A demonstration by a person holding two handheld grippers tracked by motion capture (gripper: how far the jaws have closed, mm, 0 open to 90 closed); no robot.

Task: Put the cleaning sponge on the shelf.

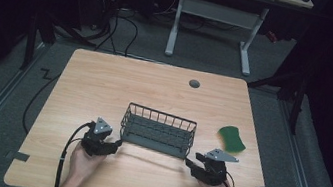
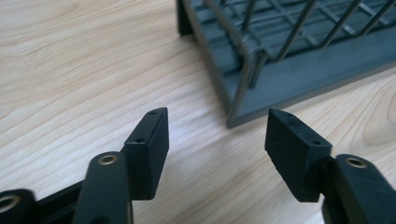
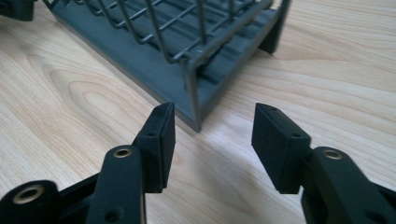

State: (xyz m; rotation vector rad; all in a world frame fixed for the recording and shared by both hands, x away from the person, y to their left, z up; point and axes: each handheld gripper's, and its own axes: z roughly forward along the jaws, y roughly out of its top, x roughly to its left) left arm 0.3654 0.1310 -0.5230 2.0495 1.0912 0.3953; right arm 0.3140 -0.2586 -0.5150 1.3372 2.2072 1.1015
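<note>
At the near edge of the bench (image 1: 105,84), the person's two hands hold their tongs low and aimed inward at the wire basket (image 1: 158,130) that sits between them. The left tongs (image 1: 113,144) are released, jaws spread wide, and in the left gripper view they (image 2: 217,128) frame the basket's near left corner post (image 2: 243,91), which stands just ahead of the tips and is not yet between them. The right tongs (image 1: 191,162) are likewise released; in the right gripper view they (image 3: 214,122) point at the near right corner post (image 3: 192,98), again close in front and untouched. The basket looks empty, standing flat on the bench toward its front middle, with solid grey base walls and thin wire sides above.

Beyond and to the right, well apart from the basket, a green sponge (image 1: 232,139) lies on the wood. Farther back a small grey cap (image 1: 194,84) sits in the bench top.

The likely step is a two-sided grip on the basket's ends. The risk, as I judge it, is that one pair closes before the other, or reaches the corner off-centre: the light basket would then slide or swivel on the smooth wood. A jaw landing on a thin wire instead of the solid rim could slip, and uneven lifting would tilt the basket.
</note>
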